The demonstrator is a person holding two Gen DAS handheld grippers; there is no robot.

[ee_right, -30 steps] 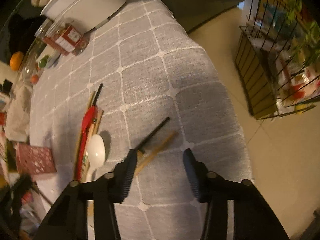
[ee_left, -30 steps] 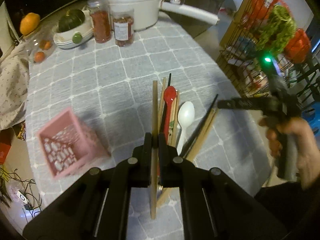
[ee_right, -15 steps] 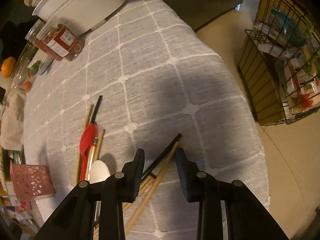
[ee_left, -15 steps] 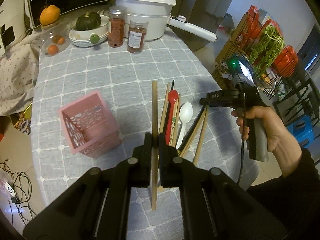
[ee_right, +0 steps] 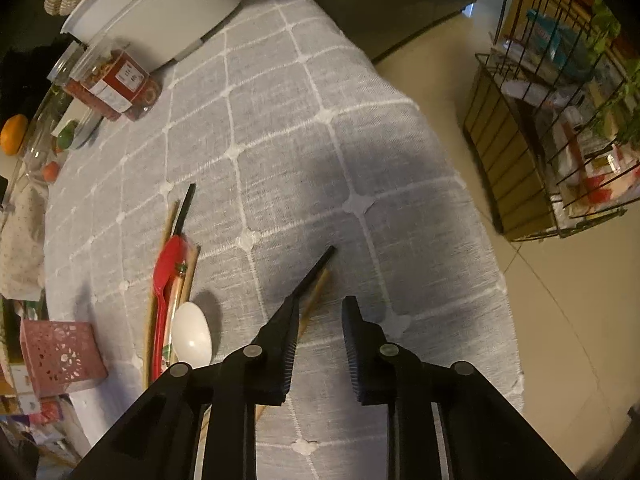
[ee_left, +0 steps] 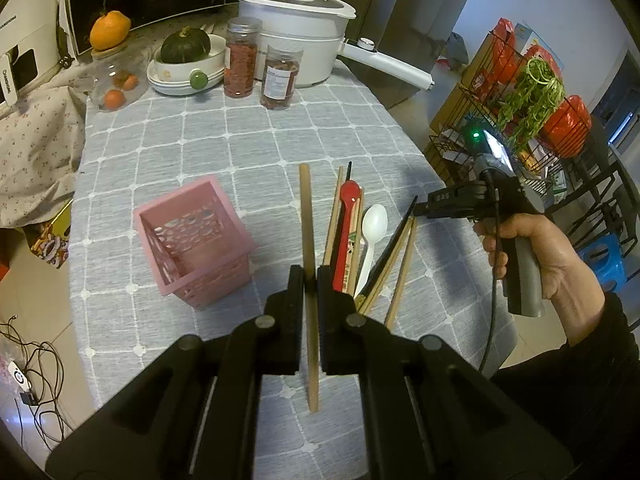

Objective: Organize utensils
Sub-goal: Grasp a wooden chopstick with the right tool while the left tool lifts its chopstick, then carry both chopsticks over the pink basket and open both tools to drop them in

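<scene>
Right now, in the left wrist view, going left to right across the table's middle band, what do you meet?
pink basket → held wooden chopstick → red spoon → white spoon → black chopstick → right gripper

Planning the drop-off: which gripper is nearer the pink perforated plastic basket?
Left. The left gripper hovers just right of the pink basket; the right gripper is beyond the utensils.

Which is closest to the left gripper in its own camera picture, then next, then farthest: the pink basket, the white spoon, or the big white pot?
From the left gripper, which is shut on a wooden chopstick:
1. White spoon, just to its right on the table.
2. Pink basket, off to its left, a little farther.
3. Big white pot, at the far end of the table.
</scene>
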